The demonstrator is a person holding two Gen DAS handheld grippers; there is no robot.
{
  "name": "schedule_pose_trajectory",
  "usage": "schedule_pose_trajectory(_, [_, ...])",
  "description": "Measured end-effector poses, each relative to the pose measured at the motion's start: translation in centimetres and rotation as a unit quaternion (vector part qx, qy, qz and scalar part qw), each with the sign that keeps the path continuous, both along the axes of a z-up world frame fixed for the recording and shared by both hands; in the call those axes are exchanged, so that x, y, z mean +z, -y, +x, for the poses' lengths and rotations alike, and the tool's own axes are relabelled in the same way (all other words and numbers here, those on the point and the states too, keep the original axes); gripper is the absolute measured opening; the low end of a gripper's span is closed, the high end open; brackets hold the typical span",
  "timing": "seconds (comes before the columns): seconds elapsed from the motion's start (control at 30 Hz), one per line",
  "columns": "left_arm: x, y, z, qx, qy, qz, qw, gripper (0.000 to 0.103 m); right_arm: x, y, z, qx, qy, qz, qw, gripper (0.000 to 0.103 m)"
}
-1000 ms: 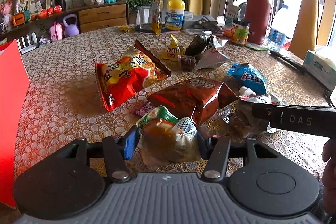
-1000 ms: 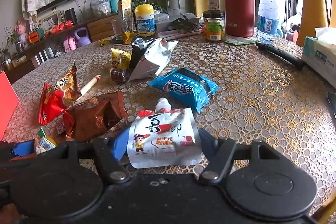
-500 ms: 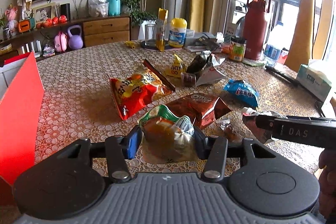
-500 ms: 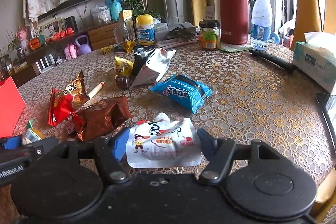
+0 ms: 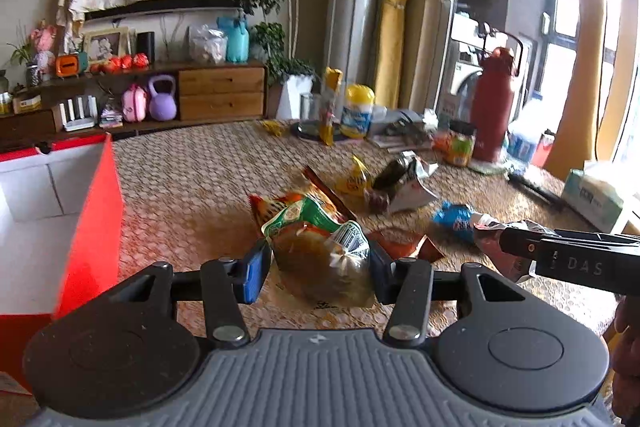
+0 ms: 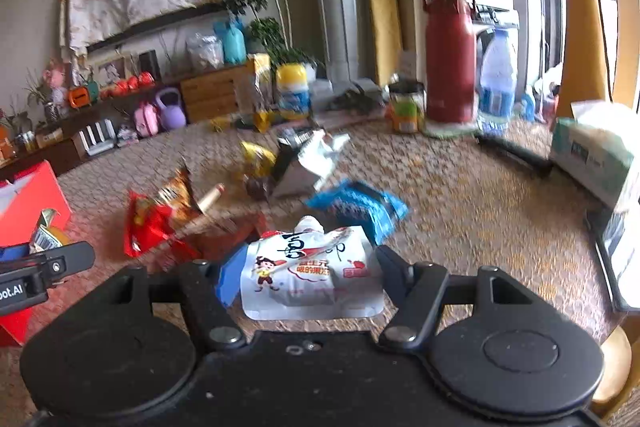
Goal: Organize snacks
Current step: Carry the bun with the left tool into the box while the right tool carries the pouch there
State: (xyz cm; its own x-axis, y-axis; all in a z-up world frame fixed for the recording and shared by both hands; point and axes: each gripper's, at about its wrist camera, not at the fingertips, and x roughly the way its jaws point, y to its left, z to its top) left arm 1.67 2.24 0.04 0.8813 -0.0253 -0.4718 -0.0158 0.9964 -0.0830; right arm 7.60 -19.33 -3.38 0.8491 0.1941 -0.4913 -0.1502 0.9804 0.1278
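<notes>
Both carried higher above the table [image 5: 208, 179] than a second ago: left gripper [image 5: 316, 263] with green-topped packet [image 5: 320, 255], right gripper [image 6: 308, 275] with white spout pouch [image 6: 308, 271]. Red box [image 5: 60, 227] now larger at left, white interior exposed. Views motion-blurred.

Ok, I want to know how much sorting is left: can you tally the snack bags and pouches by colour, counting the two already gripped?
White pouch, in right gripper: 1
Green-brown pack, in left gripper: 1
Red bag: 1
Brown bag: 1
Blue pack: 1
Yellow pack: 1
Silver bag: 1
Total: 7
</notes>
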Motion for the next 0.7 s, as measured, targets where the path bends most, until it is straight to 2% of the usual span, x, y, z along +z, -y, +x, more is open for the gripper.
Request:
schedule_pose_trajectory(0.33, [2.2, -3.6, -1.8, 0.04, 0.021, -0.005, 0.9989, 0.05, 3.7, -4.4, -1.1, 0.067, 0.031, 0.001, 0.997, 0.067])
schedule_pose_trajectory(0.7, [4.4, -9.3, -2.7, 0.111, 0.027, -0.004, 0.9934, 0.05, 6.4, -11.4, -1.3, 0.163, 0.04, 0.003, 0.986, 0.067])
